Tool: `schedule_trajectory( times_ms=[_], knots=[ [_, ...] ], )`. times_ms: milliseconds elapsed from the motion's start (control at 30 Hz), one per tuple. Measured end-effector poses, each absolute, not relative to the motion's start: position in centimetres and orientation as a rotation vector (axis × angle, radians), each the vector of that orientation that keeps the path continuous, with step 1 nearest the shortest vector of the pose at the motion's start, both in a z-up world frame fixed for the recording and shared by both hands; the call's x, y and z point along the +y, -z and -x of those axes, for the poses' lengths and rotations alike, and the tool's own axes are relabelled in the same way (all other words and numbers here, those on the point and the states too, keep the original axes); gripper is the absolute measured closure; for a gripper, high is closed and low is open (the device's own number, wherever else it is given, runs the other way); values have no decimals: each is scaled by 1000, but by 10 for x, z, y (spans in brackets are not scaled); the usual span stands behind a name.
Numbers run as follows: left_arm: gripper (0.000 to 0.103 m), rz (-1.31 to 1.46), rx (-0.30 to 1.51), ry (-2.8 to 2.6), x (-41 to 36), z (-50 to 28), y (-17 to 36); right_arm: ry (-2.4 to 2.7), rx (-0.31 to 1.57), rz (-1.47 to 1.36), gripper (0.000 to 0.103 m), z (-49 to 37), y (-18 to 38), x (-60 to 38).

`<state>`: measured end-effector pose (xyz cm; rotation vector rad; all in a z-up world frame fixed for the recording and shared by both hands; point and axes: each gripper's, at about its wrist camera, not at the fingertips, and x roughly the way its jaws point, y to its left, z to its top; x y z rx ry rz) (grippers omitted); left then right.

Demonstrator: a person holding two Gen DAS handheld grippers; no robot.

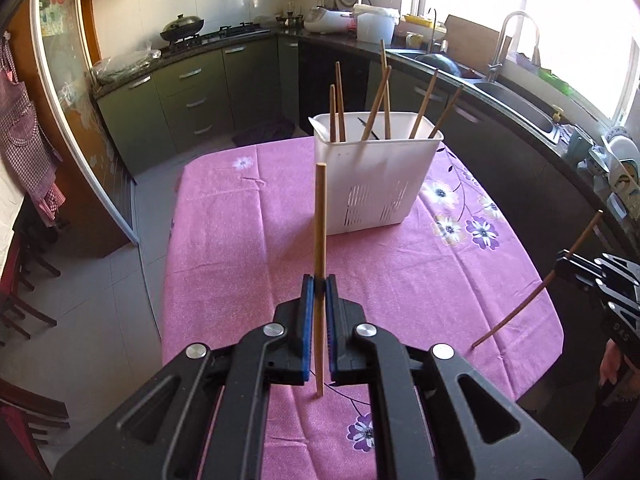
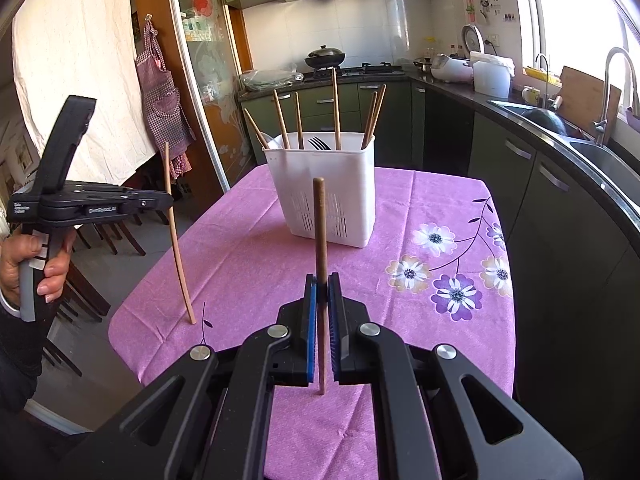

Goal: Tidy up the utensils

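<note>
With the left gripper (image 1: 319,282) and right gripper (image 2: 322,286) each clamped on one chopstick (image 1: 320,236) above the tablecloth (image 1: 240,240), lower each tip-first into the white holder (image 1: 376,176), clear of the standing sticks.

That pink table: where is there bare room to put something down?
Most of the tablecloth is bare: the near stretch between the white caddy and the tools, and the flowered strip toward the counter. It is crowded only inside the caddy, full of chopsticks and a fork.
</note>
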<state>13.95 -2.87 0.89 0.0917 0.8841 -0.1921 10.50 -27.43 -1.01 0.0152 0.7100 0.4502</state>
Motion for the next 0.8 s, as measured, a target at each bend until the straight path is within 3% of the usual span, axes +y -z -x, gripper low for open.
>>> schedule_trajectory(
  times_ms=[800],
  knots=[
    [97,-111,827,249,-36,-130,-11,-471,711,14,96,-118,1,-266]
  ],
)
